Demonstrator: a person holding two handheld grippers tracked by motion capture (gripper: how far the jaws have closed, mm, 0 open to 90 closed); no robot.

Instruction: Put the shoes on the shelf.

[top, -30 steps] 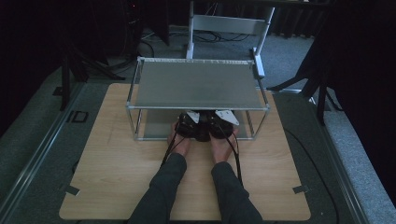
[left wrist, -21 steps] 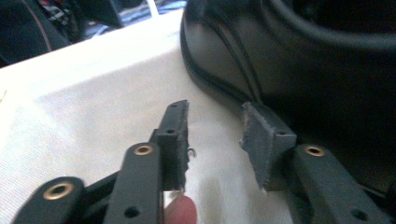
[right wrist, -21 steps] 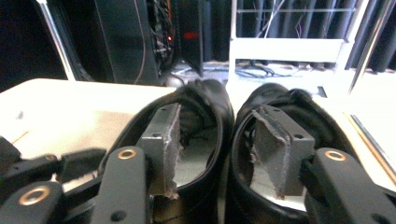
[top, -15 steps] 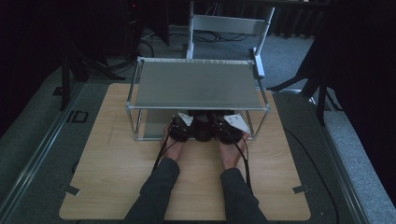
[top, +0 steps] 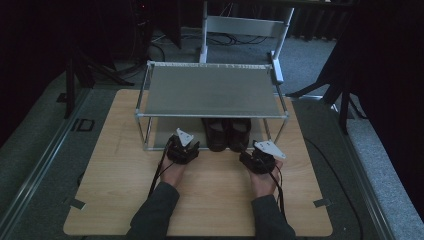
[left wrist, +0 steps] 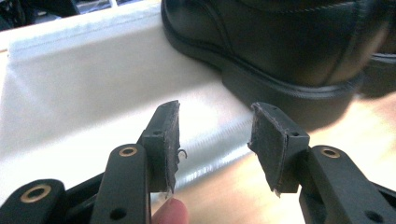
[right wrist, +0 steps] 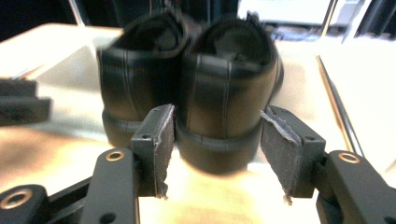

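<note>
Since the earlier frames, you have drawn both hands back from under the rack (top: pixel 210 92) and spread them apart: the left gripper (top: pixel 183 148) now sits at the rack's near left edge and the right gripper (top: pixel 260 156) at its near right, where before they were side by side on the shoes. Both sets of fingers have just been opening and now stand apart with nothing between them.

The two black shoes (top: pixel 227 132) stand together on the rack's lower shelf, heels toward you, between your two grippers. In the left gripper view, the left shoe's heel (left wrist: pixel 289 84) lies beyond and to the right of the fingers (left wrist: pixel 163 140), clear of them. In the right gripper view, the right shoe's heel (right wrist: pixel 224 107) sits just beyond the gap between the fingers (right wrist: pixel 159 144), untouched.

Count: two shoes, two grippers, one two-tier rack, one wooden table (top: pixel 115 195).
</note>
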